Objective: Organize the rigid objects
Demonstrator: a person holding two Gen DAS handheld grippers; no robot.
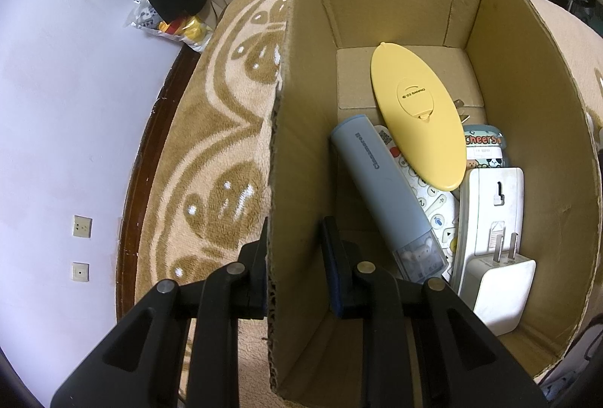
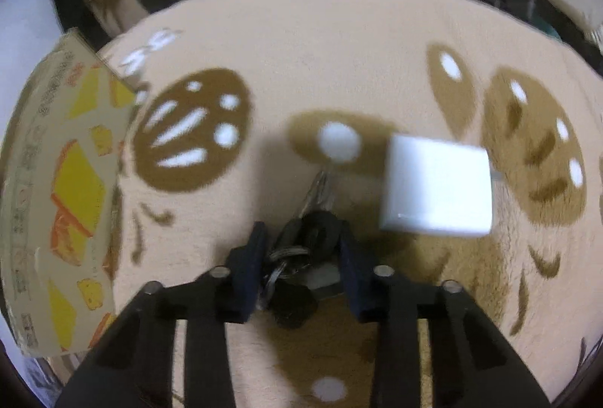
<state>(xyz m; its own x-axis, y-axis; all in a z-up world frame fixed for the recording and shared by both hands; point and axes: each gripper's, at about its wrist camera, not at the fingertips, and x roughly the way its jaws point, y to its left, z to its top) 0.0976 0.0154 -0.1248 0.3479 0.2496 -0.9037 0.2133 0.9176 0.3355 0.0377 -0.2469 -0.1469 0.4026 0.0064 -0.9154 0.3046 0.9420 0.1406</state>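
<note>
Beige fleece blanket [image 2: 301, 42] with brown pattern. On it: cardboard box [image 1: 527, 129], white charger cube [image 2: 437, 189], key bunch [image 2: 301, 249].

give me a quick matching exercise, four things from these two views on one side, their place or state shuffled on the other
Things:
1. yellow oval case
2. bunch of keys
3. white cube charger
4. cardboard box wall

Places or states:
A. between the right tool's fingers
B. lying loose on the rug, right of the keys
C. straddled by the left tool
D. on top of the pile inside the box

Pairs: 1-D, 2-A, 3-B, 4-C
</note>
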